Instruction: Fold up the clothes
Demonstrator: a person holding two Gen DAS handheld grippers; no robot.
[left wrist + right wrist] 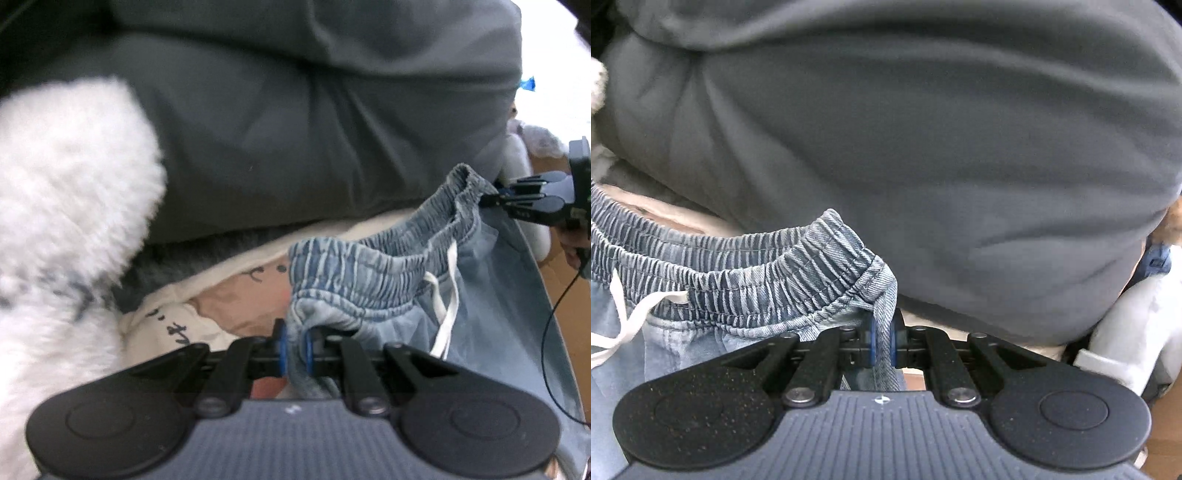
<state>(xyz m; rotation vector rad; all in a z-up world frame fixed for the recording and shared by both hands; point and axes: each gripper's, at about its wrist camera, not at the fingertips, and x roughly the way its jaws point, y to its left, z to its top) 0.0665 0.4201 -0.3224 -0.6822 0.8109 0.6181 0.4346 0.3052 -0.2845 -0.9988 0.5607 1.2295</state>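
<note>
Light blue denim pants (369, 273) with a ruched elastic waistband and a white drawstring (448, 295) hang between both grippers. My left gripper (294, 350) is shut on one end of the waistband, denim pinched between its blue pads. In the left wrist view my right gripper (487, 201) is seen at the right, shut on the other end of the waistband. In the right wrist view the denim pants (757, 284) stretch away to the left, and my right gripper (883, 345) pinches a fold of the waistband corner. The pants' legs drop out of sight below.
A large dark grey garment (295, 129) fills the background, seen also as the grey garment (923, 147). A white fluffy garment (62, 221) lies at the left, a cream printed cloth (207, 295) beneath. A cardboard box (565, 288) stands at the right.
</note>
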